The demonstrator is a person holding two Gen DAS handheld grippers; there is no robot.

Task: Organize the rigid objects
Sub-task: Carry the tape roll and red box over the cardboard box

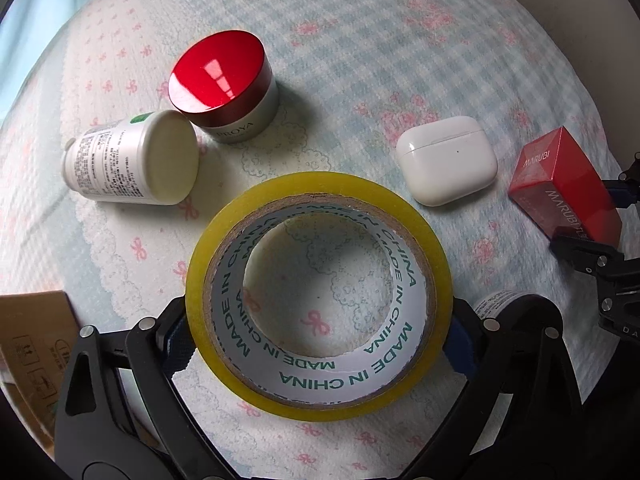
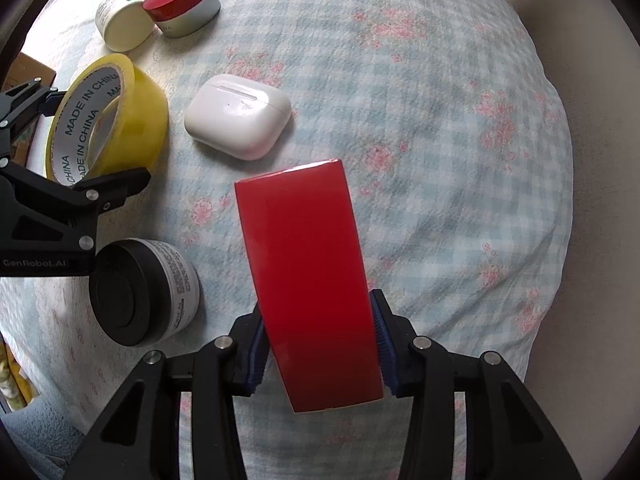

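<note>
My left gripper (image 1: pixel 320 344) is shut on a yellow tape roll (image 1: pixel 320 404), held on edge above the cloth; it also shows in the right wrist view (image 2: pixel 140 112). My right gripper (image 2: pixel 320 356) is shut on a red box (image 2: pixel 308 264), which also shows at the right of the left wrist view (image 1: pixel 568 184). A white earbud case (image 1: pixel 448 164) (image 2: pixel 240 120) lies between them. A red-lidded cream jar (image 1: pixel 224 80) (image 2: pixel 184 0) stands upright and a white bottle (image 1: pixel 132 160) (image 2: pixel 120 20) lies on its side at the far left. A black-lidded jar (image 2: pixel 144 292) lies on its side.
Everything sits on a blue checked cloth with pink flowers (image 2: pixel 440 160) over a rounded table. A cardboard box (image 1: pixel 32 352) stands at the left edge. A beige wall or floor (image 2: pixel 592 240) lies past the cloth's right edge.
</note>
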